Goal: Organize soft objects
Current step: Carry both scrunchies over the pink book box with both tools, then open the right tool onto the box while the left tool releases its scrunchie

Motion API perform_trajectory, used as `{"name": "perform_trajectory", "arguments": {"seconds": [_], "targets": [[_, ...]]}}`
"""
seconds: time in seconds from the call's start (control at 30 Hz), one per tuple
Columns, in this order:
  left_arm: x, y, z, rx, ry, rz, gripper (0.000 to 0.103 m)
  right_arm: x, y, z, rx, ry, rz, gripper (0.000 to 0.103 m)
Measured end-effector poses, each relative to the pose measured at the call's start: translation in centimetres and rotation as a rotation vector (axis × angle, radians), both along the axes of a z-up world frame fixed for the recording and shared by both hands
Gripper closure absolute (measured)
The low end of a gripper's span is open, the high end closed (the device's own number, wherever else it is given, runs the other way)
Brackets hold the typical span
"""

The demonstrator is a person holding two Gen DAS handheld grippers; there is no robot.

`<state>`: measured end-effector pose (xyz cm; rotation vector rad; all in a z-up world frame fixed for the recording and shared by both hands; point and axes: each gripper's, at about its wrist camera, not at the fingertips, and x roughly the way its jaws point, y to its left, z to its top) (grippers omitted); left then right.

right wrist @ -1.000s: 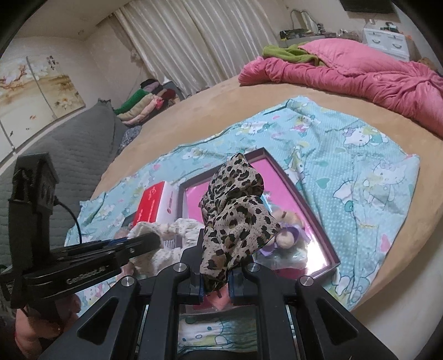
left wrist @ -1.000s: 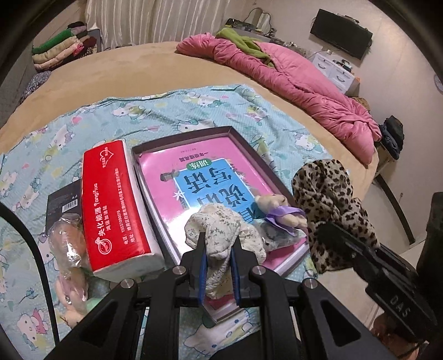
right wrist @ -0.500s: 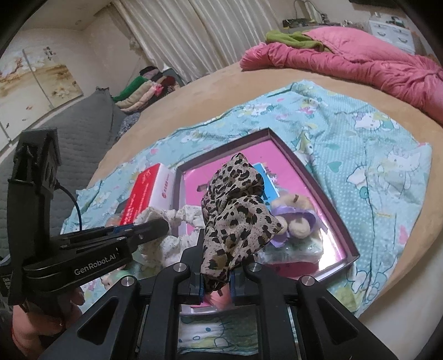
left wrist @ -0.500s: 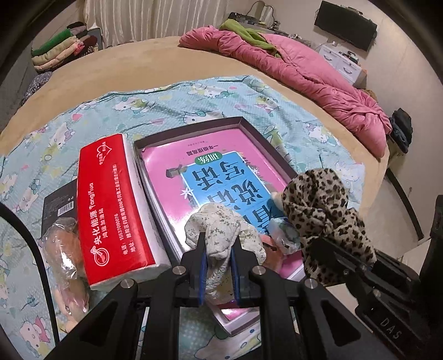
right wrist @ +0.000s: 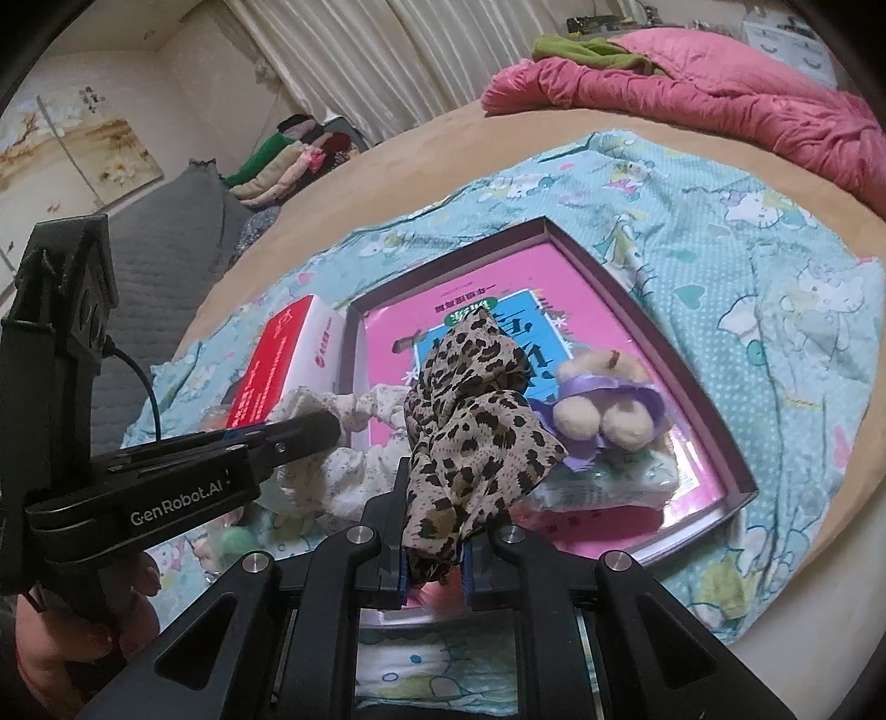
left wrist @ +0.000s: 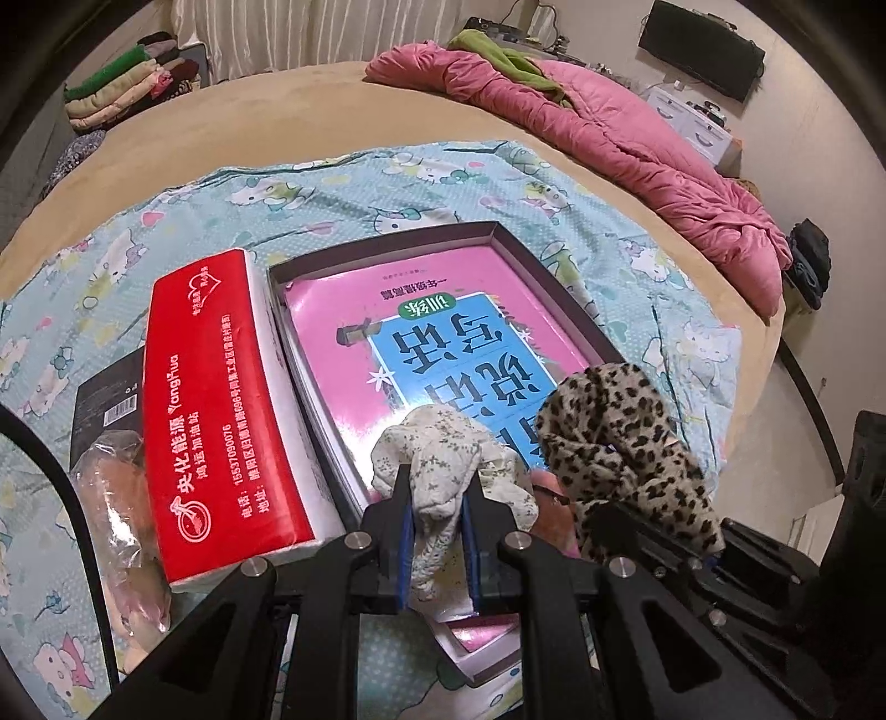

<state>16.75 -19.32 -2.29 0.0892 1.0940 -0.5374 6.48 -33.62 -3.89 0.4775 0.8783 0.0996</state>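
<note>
Progress is judged as midway: one plush toy [right wrist: 603,407] is already laid in the tray [right wrist: 714,443], while two soft items are not yet placed. A floral cloth [left wrist: 443,471], pale and crumpled, is clamped in the left gripper [left wrist: 437,540] above the tray's near edge. A leopard scarf [right wrist: 470,437], bunched and limp, is pinched in the right gripper [right wrist: 434,545] just beside it. A tissue pack [left wrist: 221,399] lies outside the tray.

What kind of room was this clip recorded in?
Most likely a home bedroom: a large round bed with a rumpled pink quilt, folded clothes stacked near curtains, and a white dresser under a wall-mounted screen.
</note>
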Motion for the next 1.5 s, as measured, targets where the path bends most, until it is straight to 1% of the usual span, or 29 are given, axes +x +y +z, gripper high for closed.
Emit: {"name": "perform_trajectory", "arguments": {"seconds": [0.23, 0.37, 0.43, 0.57, 0.63, 0.97, 1.07, 1.1, 1.33, 1.5], "targets": [[0.1, -0.2, -0.2, 0.003, 0.002, -0.001, 0.088, 0.6, 0.5, -0.9, -0.01, 0.018, 0.007, 0.087], [0.2, -0.2, -0.3, 0.001, 0.008, 0.004, 0.088, 1.0, 0.5, -1.0, -0.038, 0.02, -0.002, 0.084], [0.2, -0.2, -0.3, 0.002, 0.007, 0.003, 0.088, 0.9, 0.4, -1.1, -0.043, 0.018, -0.002, 0.079], [0.2, -0.3, -0.3, 0.002, 0.008, 0.0, 0.088, 0.8, 0.5, -1.2, -0.051, 0.019, -0.002, 0.074], [0.2, -0.4, -0.4, 0.003, 0.009, -0.004, 0.088, 0.7, 0.4, -1.2, -0.053, 0.02, -0.006, 0.067], [0.0, -0.4, -0.5, -0.004, 0.02, -0.002, 0.088, -0.2, -0.2, -0.3, -0.057, 0.005, -0.029, 0.064], [-0.1, -0.5, -0.4, -0.009, 0.022, -0.008, 0.087, -0.6, -0.3, 0.1, -0.055, -0.002, -0.04, 0.057], [-0.2, -0.5, -0.4, -0.008, 0.023, -0.009, 0.087, -0.7, -0.4, 0.2, -0.056, -0.004, -0.043, 0.055], [-0.5, -0.8, 0.1, -0.004, 0.015, -0.014, 0.082, -1.3, -0.6, 0.7, -0.057, -0.008, -0.054, 0.054], [-0.7, -0.8, 0.5, 0.005, 0.004, -0.011, 0.071, -1.6, -1.0, 0.9, -0.055, -0.01, -0.069, 0.052]]}}
